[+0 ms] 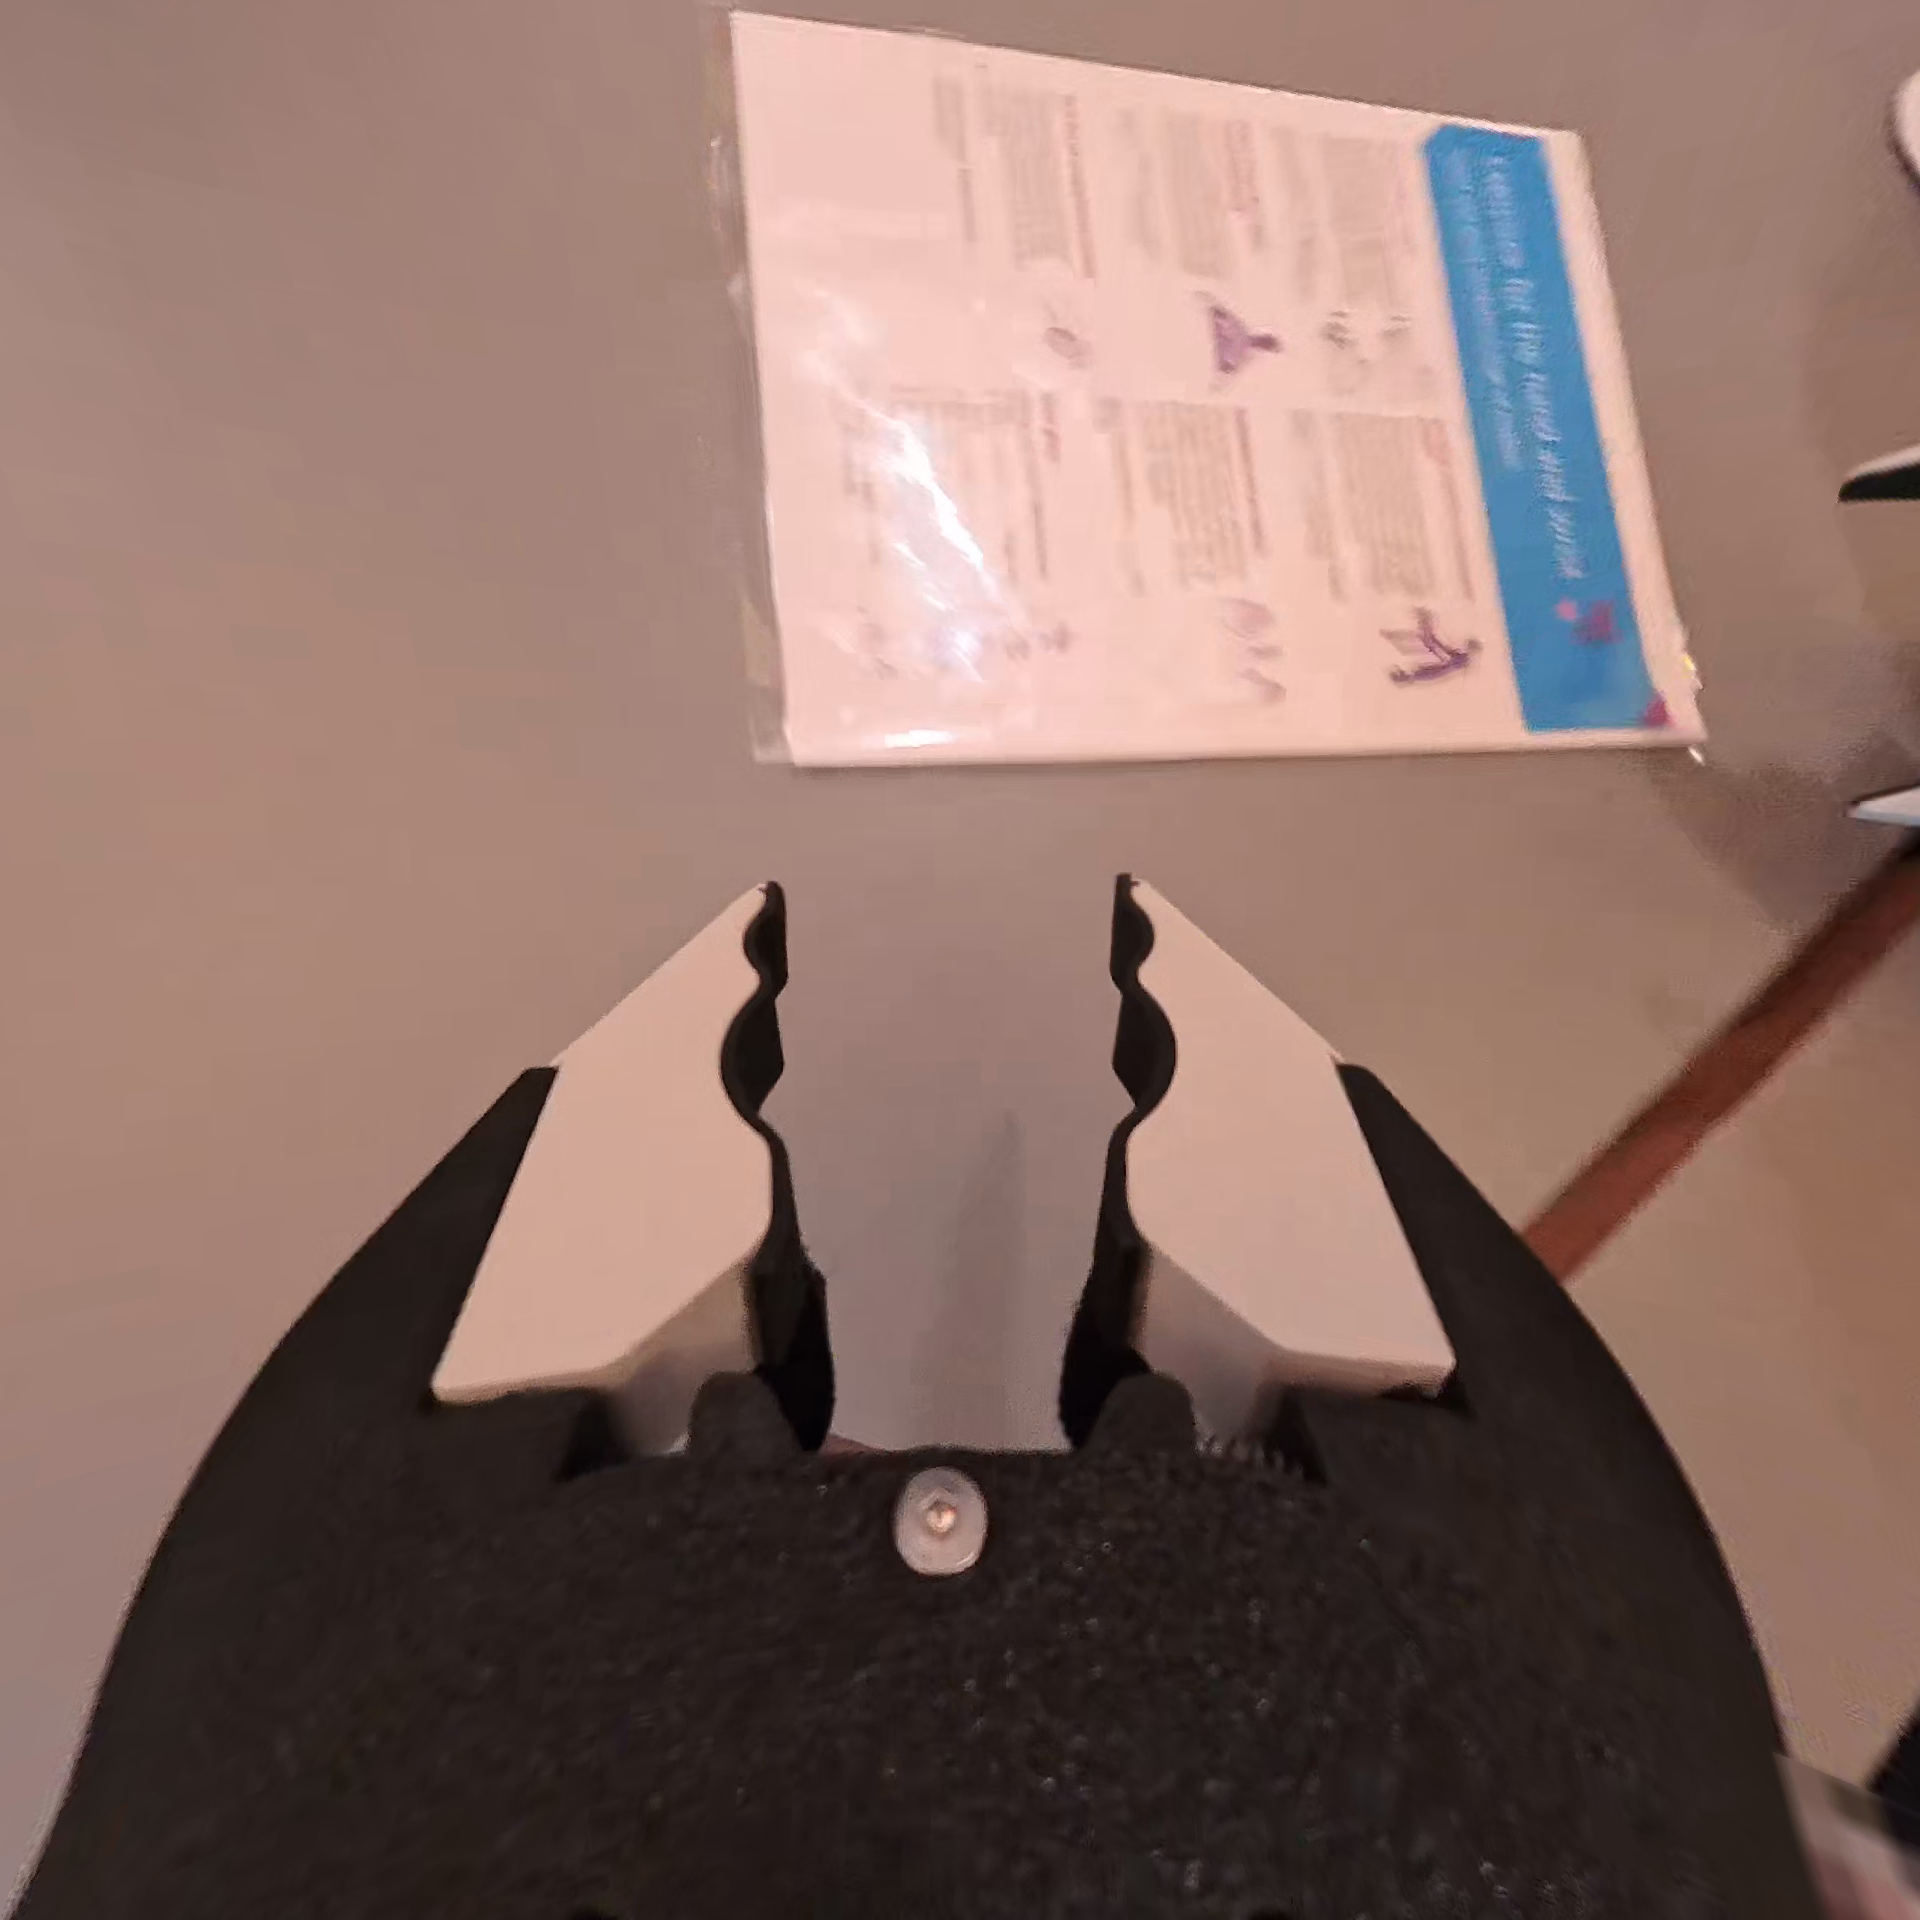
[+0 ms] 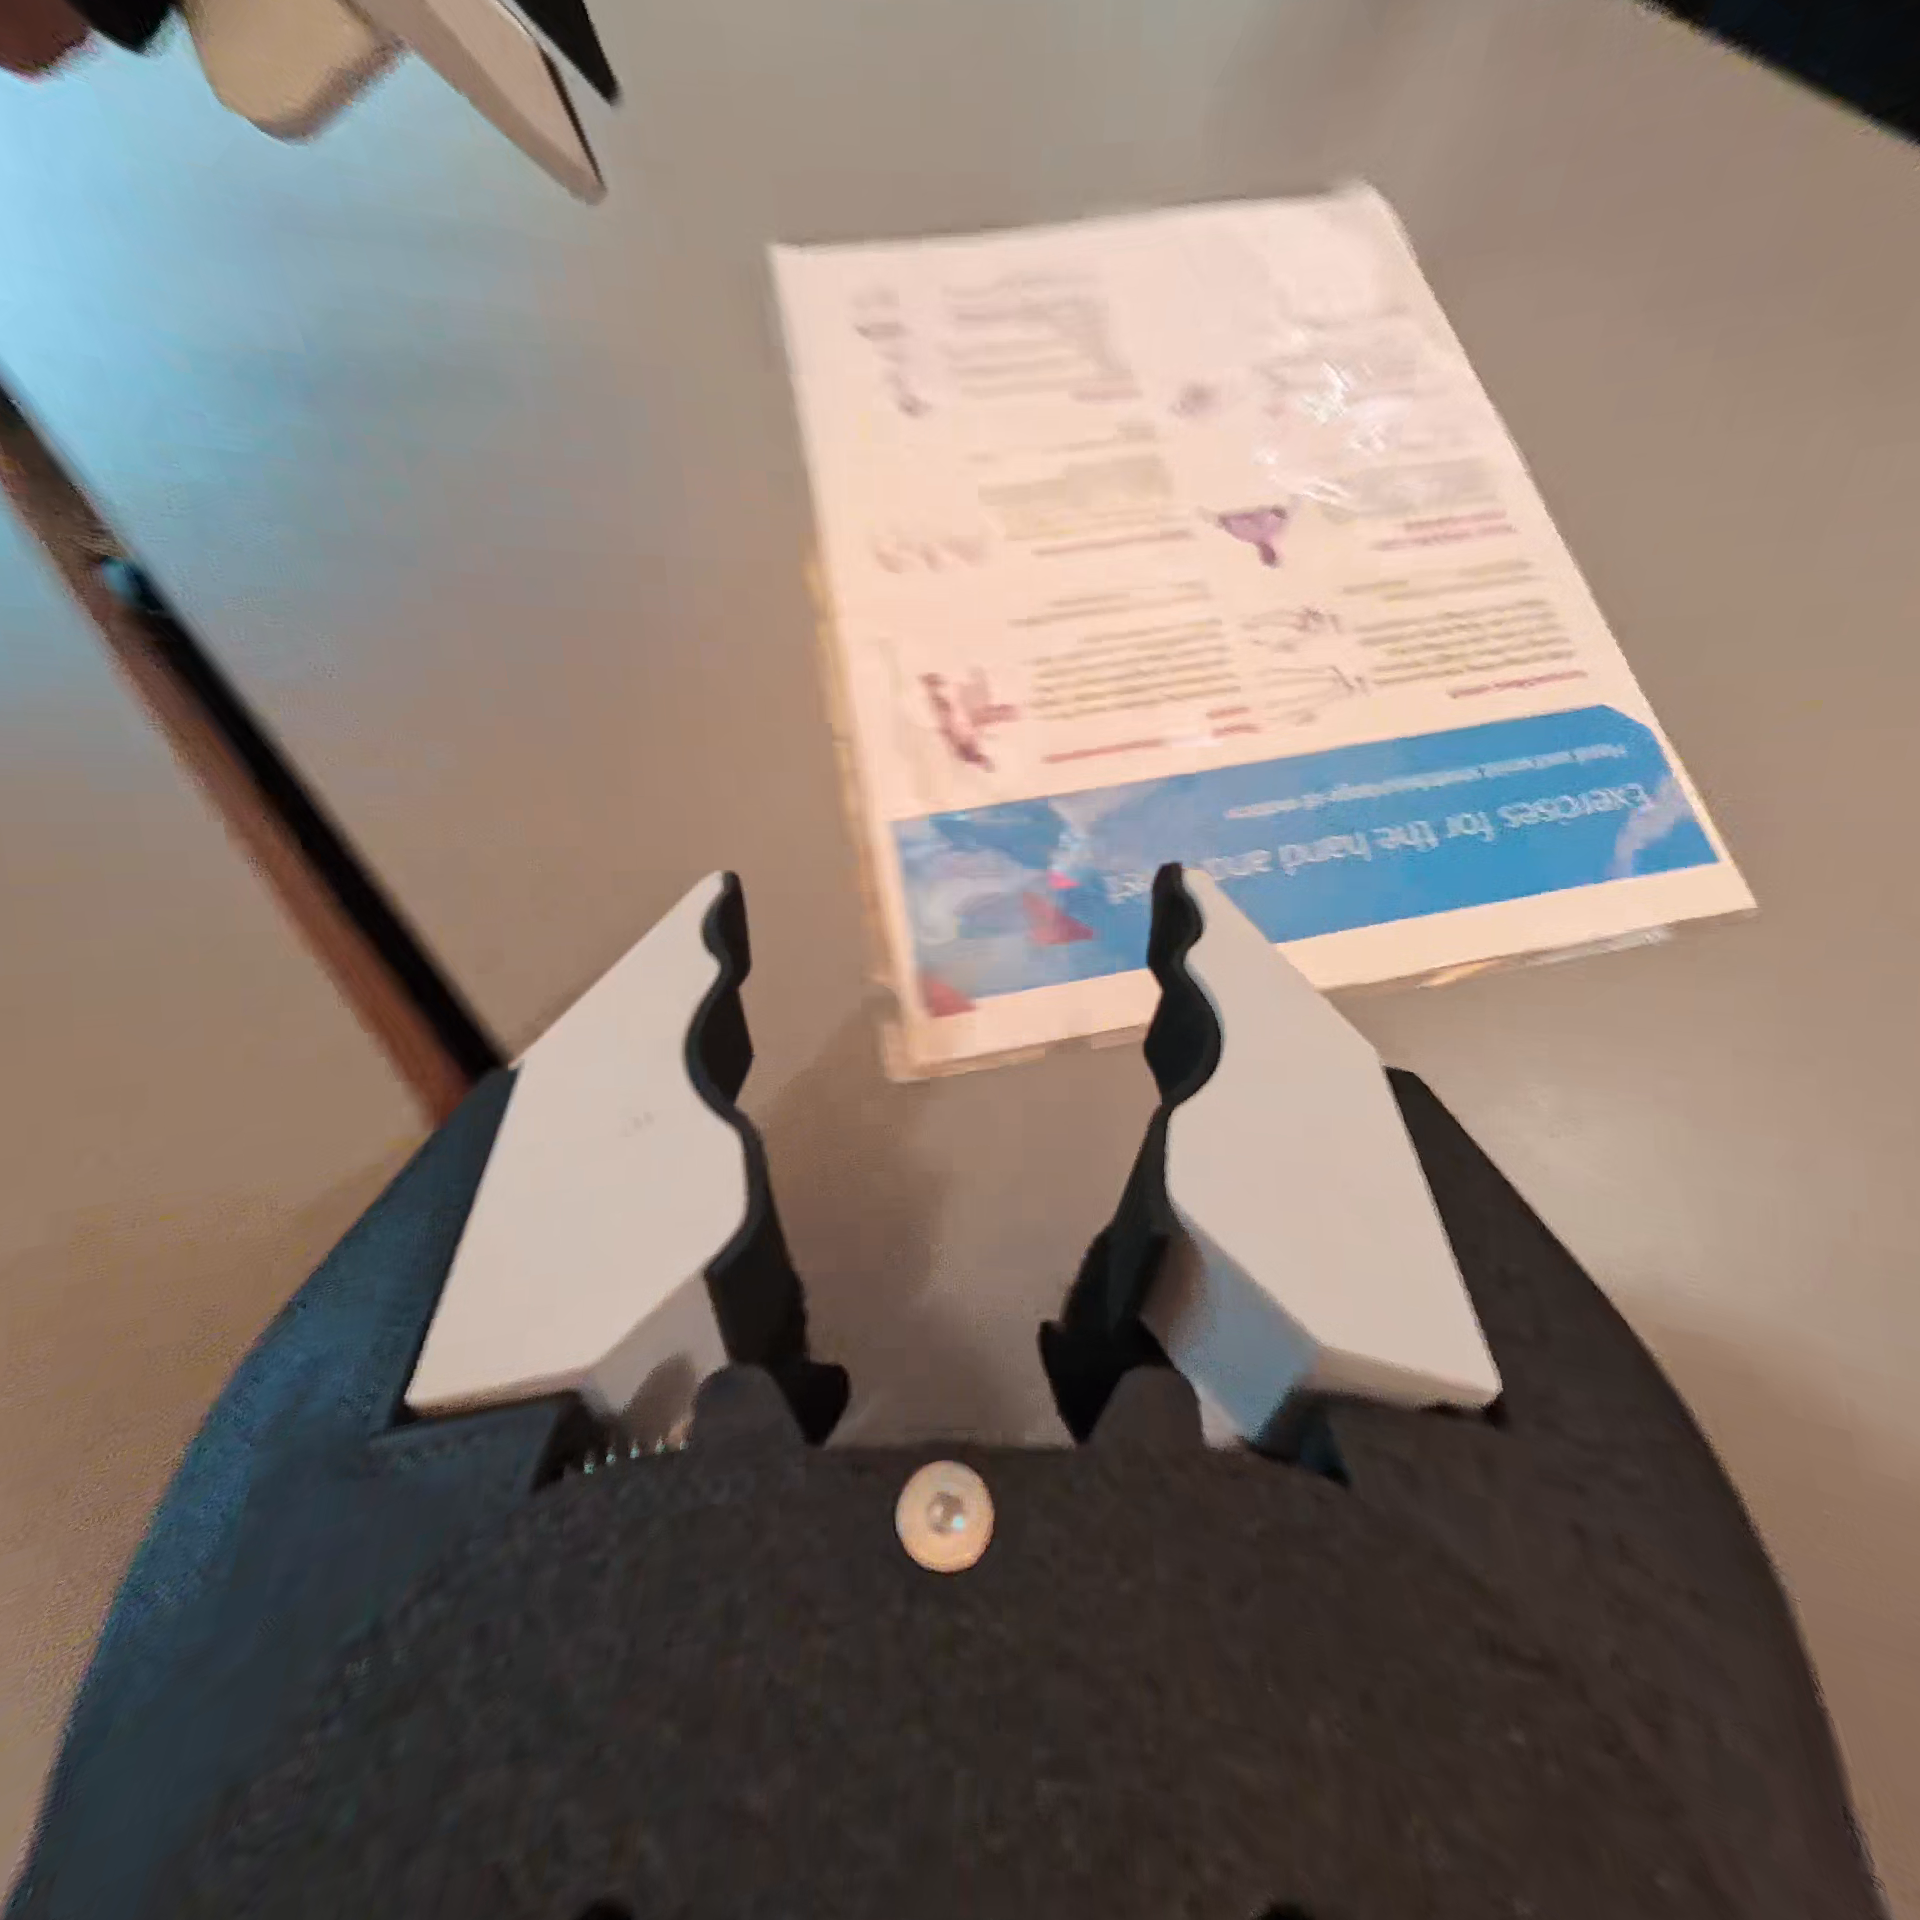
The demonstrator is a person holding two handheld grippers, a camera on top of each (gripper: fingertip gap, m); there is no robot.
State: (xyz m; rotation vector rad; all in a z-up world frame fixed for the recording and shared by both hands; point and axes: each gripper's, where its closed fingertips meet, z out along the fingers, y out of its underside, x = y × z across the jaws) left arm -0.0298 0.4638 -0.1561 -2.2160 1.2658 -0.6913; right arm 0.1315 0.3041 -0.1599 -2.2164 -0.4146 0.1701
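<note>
A printed sheet with a blue band, inside a clear plastic sleeve (image 1: 1174, 416), lies flat on a grey table (image 1: 364, 520). My left gripper (image 1: 948, 896) is open and empty, hovering above bare table just short of the sheet's near edge. In the right wrist view the same sheet (image 2: 1195, 582) lies ahead. My right gripper (image 2: 948, 883) is open and empty, its right fingertip over the sheet's blue band near a corner. The other gripper's white fingers (image 2: 499, 83) show at the top left of that view.
The table's wooden edge (image 1: 1714, 1081) runs diagonally at the right of the left wrist view, with pale floor (image 1: 1787, 1299) beyond. In the right wrist view the edge (image 2: 208, 748) runs at the left. Dark and white objects (image 1: 1886, 468) sit at the far right.
</note>
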